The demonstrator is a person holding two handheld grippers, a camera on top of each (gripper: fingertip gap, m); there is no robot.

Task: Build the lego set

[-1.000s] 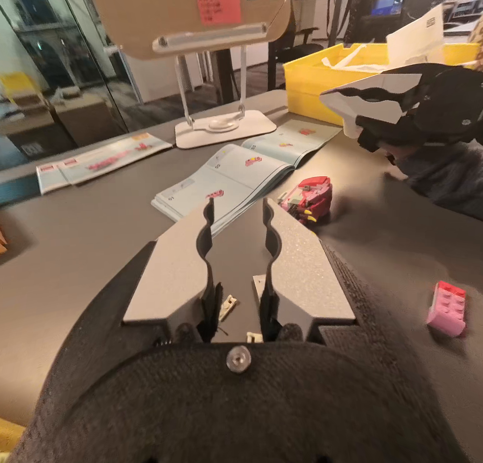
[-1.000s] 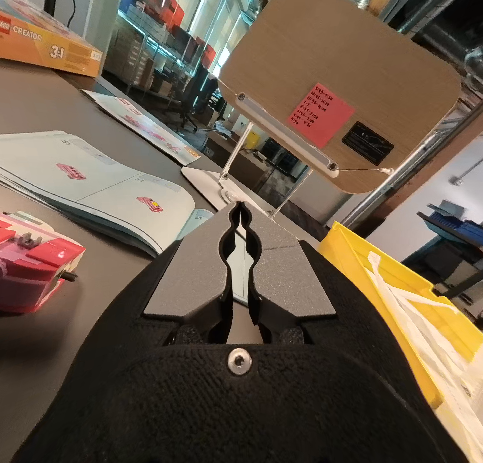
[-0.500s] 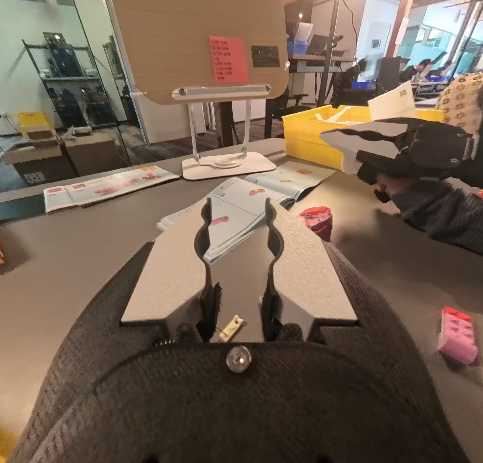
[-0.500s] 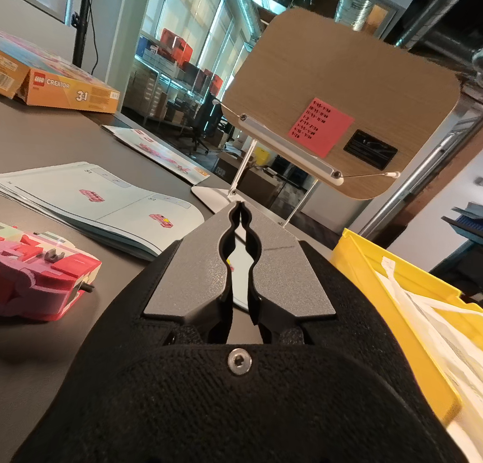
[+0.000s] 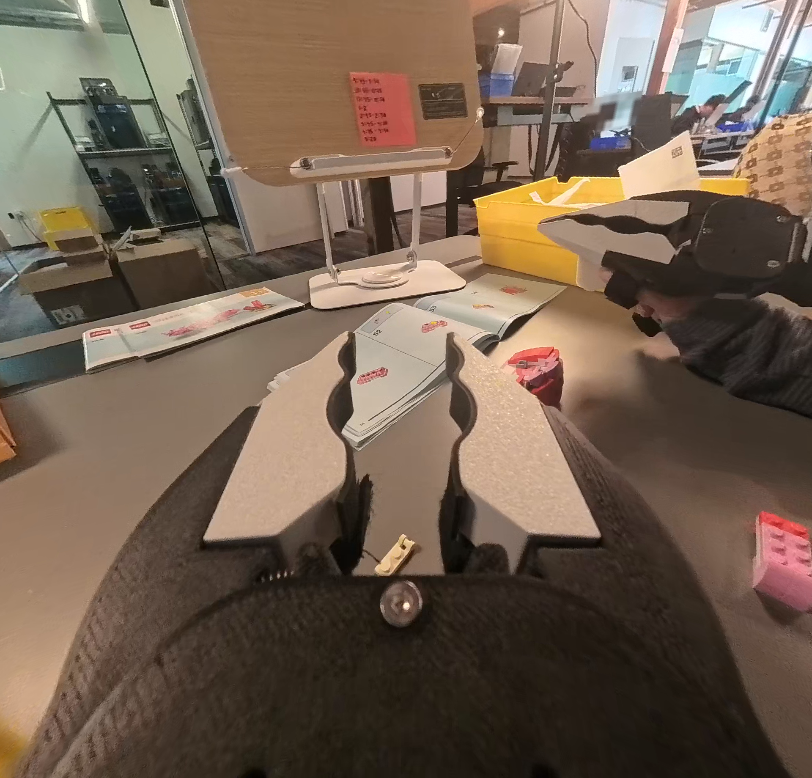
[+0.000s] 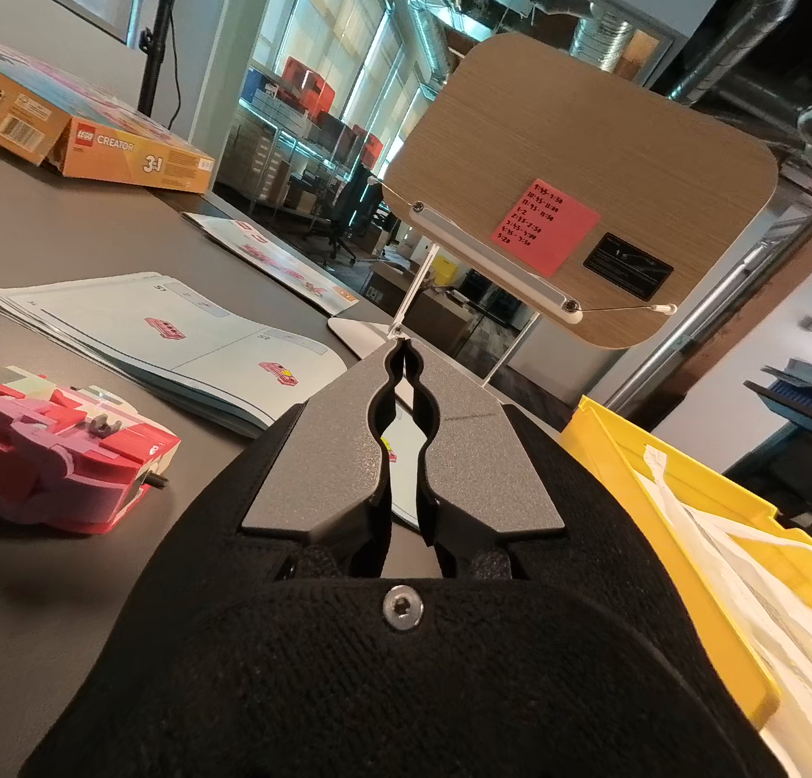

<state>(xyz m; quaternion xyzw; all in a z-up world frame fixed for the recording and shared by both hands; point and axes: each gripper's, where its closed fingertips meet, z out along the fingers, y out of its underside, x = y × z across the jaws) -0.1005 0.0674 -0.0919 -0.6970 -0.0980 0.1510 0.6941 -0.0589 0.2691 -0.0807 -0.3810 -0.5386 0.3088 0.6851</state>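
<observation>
A dark grey table [image 5: 132, 427] fills the foreground, and beyond its far edge at 10 o'clock a glass partition [image 5: 145, 150] shows metal shelving [image 5: 123, 141] and cardboard boxes [image 5: 79, 282] on a dark floor. At 2 o'clock an open office runs back with desks [image 5: 540, 111], black chairs [image 5: 487, 181] and bright windows [image 5: 755, 75]. In the right wrist view, exposed silver ducts [image 6: 747, 31] cross the ceiling at 1 o'clock above tall daylit windows [image 6: 334, 53] at 11 o'clock.

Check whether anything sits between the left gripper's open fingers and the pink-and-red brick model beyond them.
Nothing visible blocks it. The left gripper is open and empty; the brick model sits just past its right finger, with only the open booklet lying flat beside it.
</observation>
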